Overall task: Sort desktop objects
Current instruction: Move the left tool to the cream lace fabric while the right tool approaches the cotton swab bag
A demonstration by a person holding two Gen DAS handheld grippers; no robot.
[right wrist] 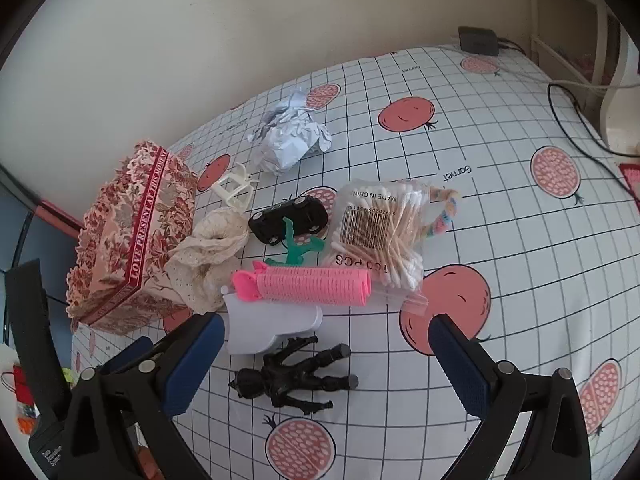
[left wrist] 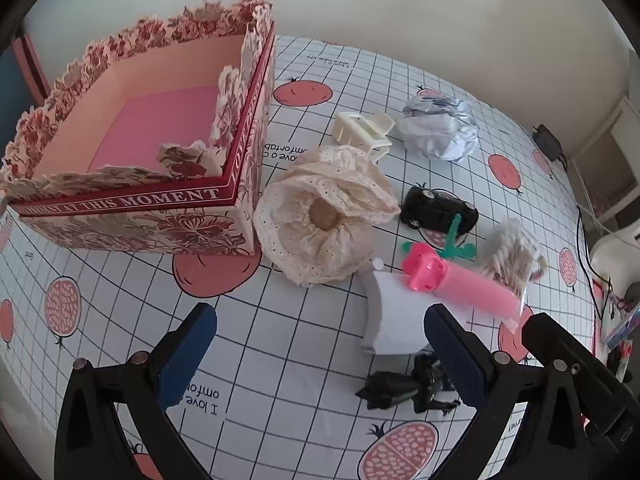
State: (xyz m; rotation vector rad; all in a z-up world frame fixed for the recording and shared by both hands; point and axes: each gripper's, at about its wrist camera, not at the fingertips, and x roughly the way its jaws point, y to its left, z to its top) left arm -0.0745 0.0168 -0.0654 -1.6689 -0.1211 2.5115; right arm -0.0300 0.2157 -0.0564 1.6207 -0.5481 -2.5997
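Observation:
A floral red-and-cream box [left wrist: 132, 204] [right wrist: 128, 240] stands open with a pink floor at the left. Beside it lie a cream lace scrunchie [left wrist: 324, 216] [right wrist: 208, 252], a white hair claw [left wrist: 366, 130] [right wrist: 236, 188], a black toy car [left wrist: 438, 208] [right wrist: 290, 216], a pink hair roller [left wrist: 452, 280] [right wrist: 308, 284], a bag of cotton swabs [right wrist: 380, 232] and a black toy figure [right wrist: 296, 376] [left wrist: 404, 390]. My left gripper [left wrist: 320, 354] hovers open over bare cloth. My right gripper [right wrist: 326, 366] stands open above the figure, touching nothing.
Crumpled white paper [left wrist: 438, 130] [right wrist: 288, 140] lies at the back. A white curved plastic piece [left wrist: 390, 312] [right wrist: 268, 328] and a green plastic piece [right wrist: 298, 246] sit among the objects. A black adapter [right wrist: 478, 40] and cables [right wrist: 576, 128] are at the far right, near the wall.

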